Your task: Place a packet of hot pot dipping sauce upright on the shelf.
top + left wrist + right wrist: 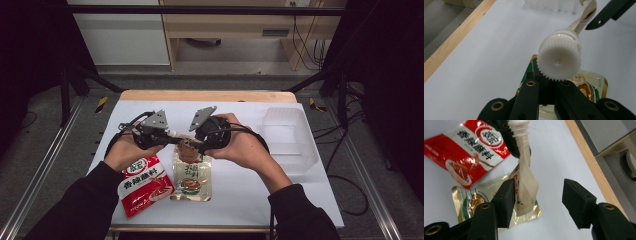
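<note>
White table (240, 195): 2 sachets, 1 spouted pouch (526, 192).

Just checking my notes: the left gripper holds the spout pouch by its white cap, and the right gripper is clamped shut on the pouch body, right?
Not quite. The right gripper is open, its jaws apart beside the pouch, as the right gripper view shows. The left gripper does hold the white cap.

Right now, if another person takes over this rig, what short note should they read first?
Left gripper: shut on the spout pouch's white cap, holding the pouch above the table.
Right gripper: open, jaws on either side of the pouch's lower end, one touching it.
Red packet and gold packet lie flat underneath; clear box stands at the right.
Done: pouch lifted. Left: probably close the right gripper on the pouch.
</note>
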Action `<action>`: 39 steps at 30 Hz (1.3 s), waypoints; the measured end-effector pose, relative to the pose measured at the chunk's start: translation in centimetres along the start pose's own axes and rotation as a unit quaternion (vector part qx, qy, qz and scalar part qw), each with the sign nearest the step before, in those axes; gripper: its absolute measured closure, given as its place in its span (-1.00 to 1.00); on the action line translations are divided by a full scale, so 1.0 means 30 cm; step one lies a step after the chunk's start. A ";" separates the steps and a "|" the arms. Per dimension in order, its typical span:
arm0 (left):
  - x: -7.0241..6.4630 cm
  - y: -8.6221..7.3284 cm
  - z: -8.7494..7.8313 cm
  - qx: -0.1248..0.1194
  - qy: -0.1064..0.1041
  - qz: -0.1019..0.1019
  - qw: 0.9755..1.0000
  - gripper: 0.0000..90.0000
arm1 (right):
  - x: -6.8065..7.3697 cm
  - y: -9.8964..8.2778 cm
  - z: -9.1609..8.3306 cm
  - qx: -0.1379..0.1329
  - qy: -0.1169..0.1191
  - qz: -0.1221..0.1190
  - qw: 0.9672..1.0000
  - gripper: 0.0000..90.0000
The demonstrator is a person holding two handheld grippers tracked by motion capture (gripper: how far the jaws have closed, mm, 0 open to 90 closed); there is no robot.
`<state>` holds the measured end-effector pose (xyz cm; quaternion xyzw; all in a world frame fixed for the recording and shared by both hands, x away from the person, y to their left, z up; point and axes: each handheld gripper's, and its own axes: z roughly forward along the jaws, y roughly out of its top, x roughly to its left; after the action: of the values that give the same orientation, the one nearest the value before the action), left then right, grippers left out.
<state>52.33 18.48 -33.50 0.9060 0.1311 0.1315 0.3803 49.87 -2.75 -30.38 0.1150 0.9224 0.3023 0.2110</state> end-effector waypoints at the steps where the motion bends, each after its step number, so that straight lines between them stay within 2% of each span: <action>1: 0.000 0.000 0.000 0.000 0.000 0.000 1.000 1.00 | 0.000 0.000 0.000 0.000 0.000 0.000 1.000 -0.03; 3: -0.002 0.001 -0.001 -0.001 0.001 0.000 1.000 1.00 | 0.007 0.030 0.007 0.016 0.007 -0.006 1.000 -0.02; 6: -0.002 0.002 -0.005 -0.002 0.000 0.001 1.000 1.00 | 0.013 0.046 0.019 0.026 0.010 -0.011 1.000 0.03; 8: -0.004 0.002 -0.007 -0.003 -0.004 0.001 1.000 1.00 | 0.016 0.057 0.033 0.039 0.017 -0.024 0.999 0.20; 9: -0.006 0.002 -0.006 -0.003 -0.004 -0.001 1.000 1.00 | 0.018 0.062 0.040 0.045 0.019 -0.022 0.999 0.24; 10: -0.006 0.002 -0.007 -0.001 -0.004 0.004 1.000 1.00 | 0.017 0.070 0.052 0.057 0.027 -0.024 0.998 0.40; 12: -0.007 0.002 -0.007 0.000 -0.003 0.005 1.000 1.00 | 0.015 0.073 0.059 0.061 0.029 -0.026 0.997 0.47; 16: -0.005 -0.005 -0.006 -0.002 -0.007 0.003 1.000 1.00 | 0.013 0.086 0.068 0.075 0.038 -0.029 0.996 0.87; 18: -0.007 -0.008 -0.005 -0.003 -0.010 0.002 1.000 1.00 | 0.007 0.089 0.070 0.081 0.038 -0.025 0.996 0.95; 19: -0.008 -0.009 -0.004 -0.003 -0.012 0.001 1.000 1.00 | 0.001 0.090 0.069 0.083 0.043 -0.015 0.995 1.00; 24: -0.012 -0.020 0.000 -0.022 -0.015 -0.007 1.000 0.98 | -0.006 0.085 0.066 0.082 0.046 -0.014 0.996 1.00; 26: -0.012 -0.026 0.001 -0.026 -0.016 -0.011 0.999 0.82 | -0.011 0.082 0.062 0.081 0.048 -0.011 0.995 1.00; 27: -0.013 -0.030 0.000 -0.028 -0.008 -0.013 0.999 0.67 | -0.016 0.079 0.058 0.081 0.048 -0.012 0.995 1.00; 28: -0.015 -0.039 -0.002 -0.040 0.001 -0.021 0.999 0.41 | -0.025 0.073 0.049 0.079 0.050 -0.009 0.996 1.00; 29: -0.015 -0.039 -0.002 -0.040 0.001 -0.021 0.999 0.30 | -0.025 0.073 0.049 0.079 0.050 -0.009 0.996 1.00; 30: -0.016 -0.044 -0.004 -0.045 0.004 -0.024 0.999 0.30 | -0.031 0.069 0.043 0.078 0.051 -0.011 0.996 1.00; 34: -0.019 -0.075 -0.012 -0.051 0.028 -0.039 0.998 -0.19 | -0.053 0.054 0.009 0.075 0.048 -0.014 0.996 1.00; 35: -0.020 -0.098 -0.015 -0.050 0.039 -0.044 0.997 -0.34 | -0.065 0.044 -0.009 0.075 0.045 -0.013 0.996 1.00; 36: -0.020 -0.098 -0.015 -0.050 0.039 -0.044 0.997 -0.41 | -0.065 0.044 -0.009 0.075 0.045 -0.013 0.996 1.00; 37: -0.021 -0.110 -0.014 -0.055 0.042 -0.052 0.996 -0.41 | -0.072 0.037 -0.018 0.074 0.046 -0.015 0.996 1.00; 39: -0.018 -0.139 -0.012 -0.056 0.049 -0.067 0.995 -0.53 | -0.086 0.022 -0.036 0.073 0.045 -0.019 0.996 1.00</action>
<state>51.13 21.34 -36.34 0.8652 0.2022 0.1573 0.4311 51.72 -3.65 -28.36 0.0987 0.9527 0.2349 0.1657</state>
